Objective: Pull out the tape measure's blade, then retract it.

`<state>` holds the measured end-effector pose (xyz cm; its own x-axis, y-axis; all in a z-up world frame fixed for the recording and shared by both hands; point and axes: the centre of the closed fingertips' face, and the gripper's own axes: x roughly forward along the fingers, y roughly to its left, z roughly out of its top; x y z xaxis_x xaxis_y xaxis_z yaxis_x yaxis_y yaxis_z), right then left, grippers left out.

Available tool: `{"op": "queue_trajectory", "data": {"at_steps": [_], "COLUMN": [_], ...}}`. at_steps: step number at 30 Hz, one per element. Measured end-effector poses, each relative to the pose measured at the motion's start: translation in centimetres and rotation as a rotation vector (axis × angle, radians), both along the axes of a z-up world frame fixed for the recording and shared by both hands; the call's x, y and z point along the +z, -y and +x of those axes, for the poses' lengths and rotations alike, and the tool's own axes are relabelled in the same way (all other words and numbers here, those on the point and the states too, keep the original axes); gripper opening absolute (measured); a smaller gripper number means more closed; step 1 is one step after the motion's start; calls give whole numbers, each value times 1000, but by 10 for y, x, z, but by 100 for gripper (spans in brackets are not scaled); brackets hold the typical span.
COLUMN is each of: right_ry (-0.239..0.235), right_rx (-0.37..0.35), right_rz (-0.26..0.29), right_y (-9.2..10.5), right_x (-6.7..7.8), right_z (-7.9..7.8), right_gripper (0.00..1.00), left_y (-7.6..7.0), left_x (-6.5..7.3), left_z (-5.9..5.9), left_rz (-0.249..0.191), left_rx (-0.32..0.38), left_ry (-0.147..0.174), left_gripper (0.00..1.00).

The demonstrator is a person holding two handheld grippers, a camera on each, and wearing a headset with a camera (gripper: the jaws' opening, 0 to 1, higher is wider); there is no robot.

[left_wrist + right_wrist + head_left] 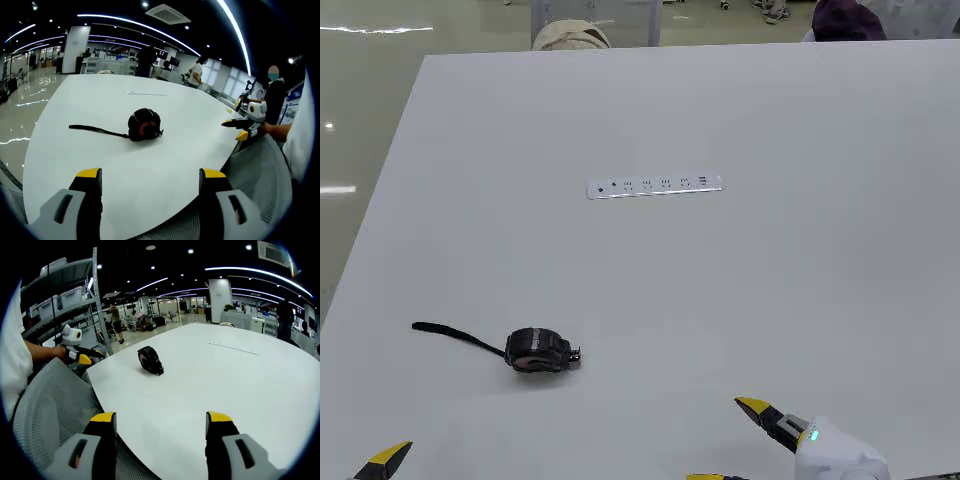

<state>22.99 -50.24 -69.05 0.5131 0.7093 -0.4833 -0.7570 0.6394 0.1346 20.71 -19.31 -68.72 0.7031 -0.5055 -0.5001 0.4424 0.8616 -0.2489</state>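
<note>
From the head view, a round black tape measure with a dark reddish face (540, 350) lies on its side at the near left of a wide white tabletop (770, 280). The blade is wound in, and a thin black wrist strap (455, 337) trails from the case to the left. A flat white power strip (653, 186) sits well apart from it at mid-table. The bare top runs on to the far edge, with glossy pale floor (360, 90) beyond the left edge. The right gripper (732, 442) hangs at the near edge with its yellow-tipped jaws spread, holding nothing.

In the left gripper view, the left gripper (151, 175) has its jaws spread wide over the near rim and grips nothing. The tape measure is straight ahead of it, with bare table between them. A grey mesh chair back (260, 175) crowds the right side of the view. The room is a bright open office with ceiling light strips, and people stand at its far end.

The right gripper view shows the jaws parted over the table rim, with the tape measure ahead and to the left, near the table's edge. A grey metal shelving rack holding bins (65, 290) stands at the left of the view, behind the chair.
</note>
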Motion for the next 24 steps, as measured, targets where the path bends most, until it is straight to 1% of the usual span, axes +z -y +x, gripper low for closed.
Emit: {"op": "queue_trajectory", "data": {"at_steps": [6, 13, 15, 18, 24], "right_ry": [-5, -9, -5, -10, -11], "right_rx": [-4, -5, -10, -18, -16], "right_rz": [1, 1, -1, 9, 7], "right_y": [1, 1, 2, 2, 2], "right_x": [-1, -2, -2, -1, -1], "right_z": [0, -1, 0, 0, 0], "right_gripper": [73, 72, 72, 73, 72], "left_y": [-5, -8, -8, -8, -8], "left_x": [-4, -9, -8, -8, -9], "left_z": [1, 1, 1, 1, 1], "left_rz": [0, 0, 1, 3, 4], "left_rx": [2, 1, 1, -1, 0], "left_ry": [-1, -4, -3, -2, -3], "left_gripper": [78, 77, 77, 77, 77]}}
